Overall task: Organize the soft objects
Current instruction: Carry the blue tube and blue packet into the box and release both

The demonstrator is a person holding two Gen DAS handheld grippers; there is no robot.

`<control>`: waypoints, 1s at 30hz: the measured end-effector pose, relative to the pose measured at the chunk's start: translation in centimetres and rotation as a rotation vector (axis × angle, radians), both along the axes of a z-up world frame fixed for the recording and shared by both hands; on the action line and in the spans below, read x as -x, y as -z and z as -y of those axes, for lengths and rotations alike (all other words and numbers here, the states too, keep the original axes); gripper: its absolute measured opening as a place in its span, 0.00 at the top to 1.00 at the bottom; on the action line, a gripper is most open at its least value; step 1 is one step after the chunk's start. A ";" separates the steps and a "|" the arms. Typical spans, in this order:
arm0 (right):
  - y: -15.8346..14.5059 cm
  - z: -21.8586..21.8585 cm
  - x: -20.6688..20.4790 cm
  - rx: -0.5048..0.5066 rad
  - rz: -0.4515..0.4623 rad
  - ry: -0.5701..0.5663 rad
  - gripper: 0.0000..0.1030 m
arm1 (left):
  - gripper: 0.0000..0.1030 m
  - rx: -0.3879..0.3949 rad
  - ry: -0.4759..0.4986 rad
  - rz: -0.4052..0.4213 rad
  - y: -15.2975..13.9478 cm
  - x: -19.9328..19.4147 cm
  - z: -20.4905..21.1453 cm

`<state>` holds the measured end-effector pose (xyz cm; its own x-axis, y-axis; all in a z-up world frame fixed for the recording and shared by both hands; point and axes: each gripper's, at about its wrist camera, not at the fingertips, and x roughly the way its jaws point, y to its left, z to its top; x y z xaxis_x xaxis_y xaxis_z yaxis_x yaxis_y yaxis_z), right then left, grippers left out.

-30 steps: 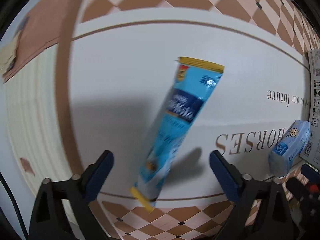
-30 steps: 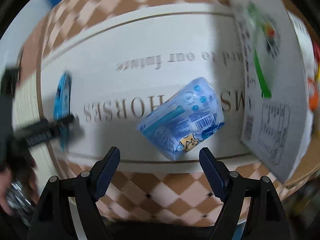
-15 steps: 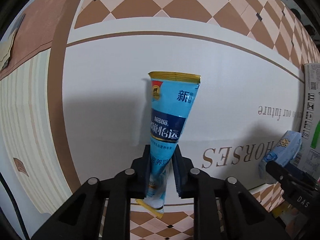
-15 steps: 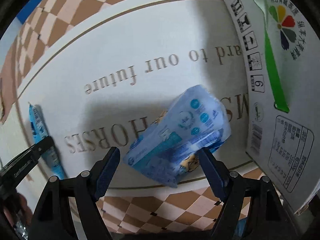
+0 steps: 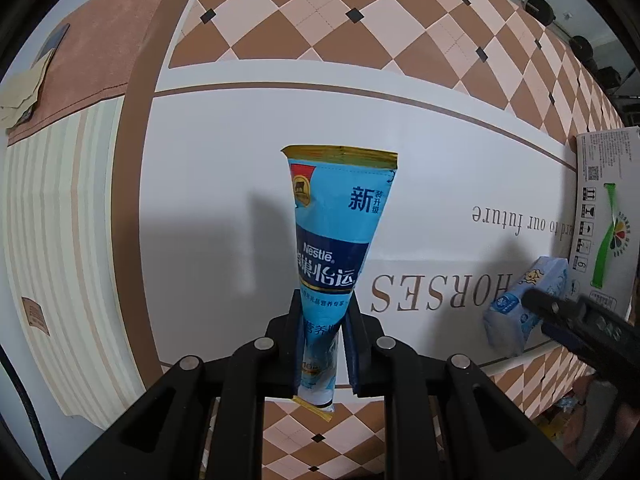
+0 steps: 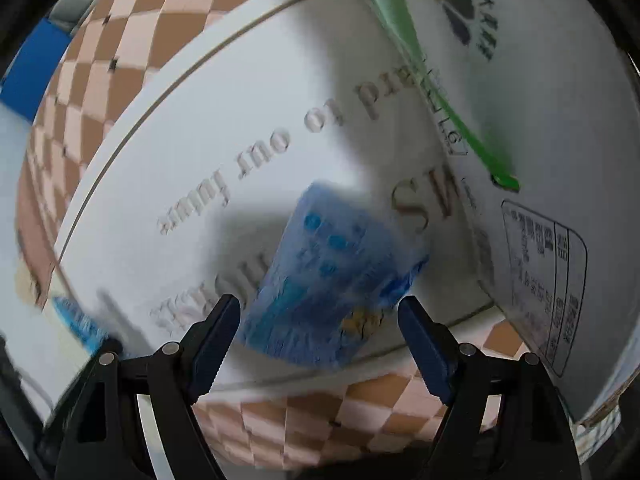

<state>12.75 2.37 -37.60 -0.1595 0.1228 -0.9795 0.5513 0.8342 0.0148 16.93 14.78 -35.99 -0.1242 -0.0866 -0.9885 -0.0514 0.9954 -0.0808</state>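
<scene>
My left gripper (image 5: 323, 320) is shut on the lower part of a long blue Nestle sachet (image 5: 336, 232) with a yellow top edge, held up above the white mat (image 5: 224, 168). A pale blue tissue pack (image 6: 328, 284) lies on the mat near its front edge; it also shows in the left wrist view (image 5: 520, 308). My right gripper (image 6: 320, 328) is open, its fingers on either side of the near end of the pack. The right wrist view is blurred. The right gripper shows in the left wrist view at the pack (image 5: 560, 312).
A white cardboard box (image 6: 540, 120) with a green strap stands on the mat right beside the tissue pack, also in the left wrist view (image 5: 604, 220). The mat lies on a brown-and-pink checkered floor (image 5: 340, 28). A striped cushion or bed edge (image 5: 60, 220) is at the left.
My left gripper closed on the sachet and lifted it off the mat. My right gripper moved in around the tissue pack, staying open.
</scene>
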 end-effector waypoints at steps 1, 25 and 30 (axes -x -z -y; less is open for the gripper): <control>0.1 -0.4 -0.2 0.034 0.003 -0.005 0.19 | 0.86 -0.002 -0.004 -0.002 0.0 0.1 -0.2; -15.3 -7.1 0.8 0.078 0.301 -0.527 0.73 | 0.86 0.164 0.064 0.088 -10.1 -0.9 5.7; -23.0 0.7 1.9 0.047 0.395 -0.475 0.73 | 0.86 0.254 0.095 0.143 -16.1 -1.8 11.3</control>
<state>10.89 1.63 -14.65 0.1896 0.0826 -0.9784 0.0798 0.9919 0.0992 18.69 3.48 -19.94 -0.0052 -0.3279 -0.9447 0.0711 0.9422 -0.3274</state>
